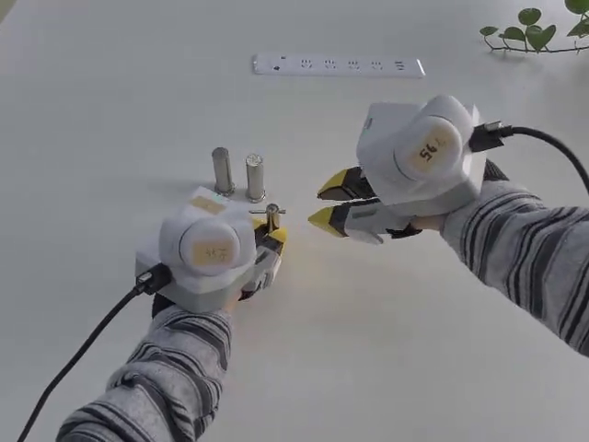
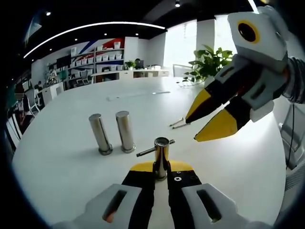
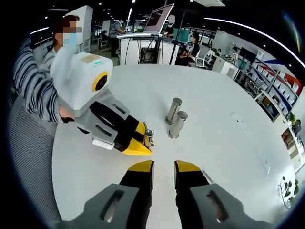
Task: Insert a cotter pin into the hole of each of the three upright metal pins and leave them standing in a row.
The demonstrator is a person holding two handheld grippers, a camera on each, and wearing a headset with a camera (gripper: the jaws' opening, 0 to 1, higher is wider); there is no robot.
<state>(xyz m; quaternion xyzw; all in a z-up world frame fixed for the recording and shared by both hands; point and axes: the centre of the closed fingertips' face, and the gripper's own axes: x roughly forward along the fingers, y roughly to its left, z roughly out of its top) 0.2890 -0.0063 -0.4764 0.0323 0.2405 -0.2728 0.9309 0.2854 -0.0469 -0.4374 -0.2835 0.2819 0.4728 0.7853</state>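
Observation:
Three steel pins are on the white table. Two [image 1: 223,171] [image 1: 255,177] stand upright side by side; they also show in the left gripper view [image 2: 101,134] [image 2: 125,131]. My left gripper [image 1: 273,235] [image 2: 161,169] is shut on the base of the third pin [image 1: 272,218] [image 2: 162,152], holding it upright. A cotter pin [image 2: 153,149] sits across through the hole near its top. My right gripper [image 1: 319,206] [image 3: 164,167] hovers open just right of that pin with nothing between its jaws. Two loose cotter pins [image 2: 177,123] lie on the table beyond.
A white power strip [image 1: 339,65] lies at the far side of the table [image 1: 368,350], and a plant sprig [image 1: 538,32] reaches in at the top right. Cables trail from both grippers. An office with desks and people lies behind.

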